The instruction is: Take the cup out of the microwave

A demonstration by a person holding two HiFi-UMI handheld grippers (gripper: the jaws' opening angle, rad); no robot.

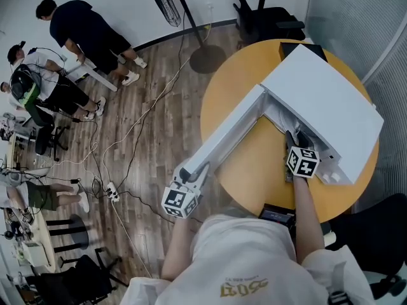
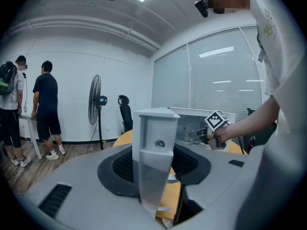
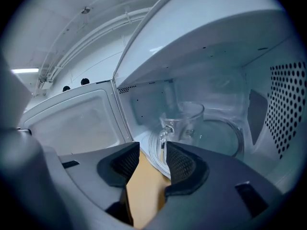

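A clear glass cup point(image 3: 186, 121) with a handle stands on the glass turntable point(image 3: 225, 138) inside the white microwave point(image 1: 331, 100). Its handle faces my right gripper point(image 3: 152, 150), which is open at the mouth of the cavity, jaws a little short of the handle with nothing between them. In the head view the right gripper point(image 1: 296, 138) sits at the microwave's opening. The door point(image 1: 226, 138) is swung wide toward the table's near-left edge. My left gripper point(image 2: 153, 162) is shut on the door's free edge point(image 2: 154, 143), and the left gripper point(image 1: 193, 175) shows at the door's end.
The microwave sits on a round yellow table point(image 1: 254, 170). A dark device point(image 1: 276, 216) lies at the table's near edge. Several people point(image 1: 82, 37) stand at the far left, cables point(image 1: 127, 138) run across the wooden floor, and a fan base point(image 1: 206, 59) and an office chair point(image 1: 264, 14) stand behind.
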